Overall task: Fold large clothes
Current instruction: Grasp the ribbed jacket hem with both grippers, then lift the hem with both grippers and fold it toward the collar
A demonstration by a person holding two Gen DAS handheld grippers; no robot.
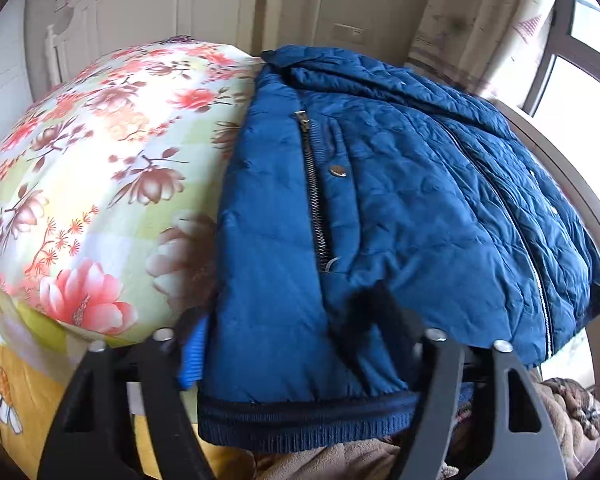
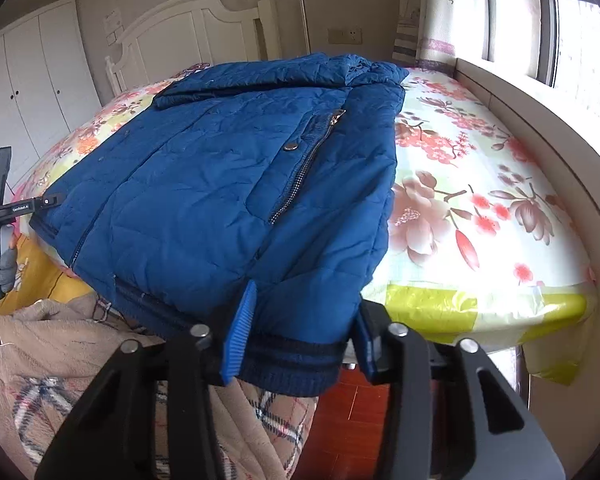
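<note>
Black linkages, ribbed blue fingers [image 2: 238, 336].

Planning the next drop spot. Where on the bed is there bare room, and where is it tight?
Free: the floral sheet between the blue jacket and the window-side ledge, and in the left wrist view the sheet on the jacket's other side toward the headboard. Crowded: the near edge, where both hand-held grippers flank the hem above the beige coat.
</note>
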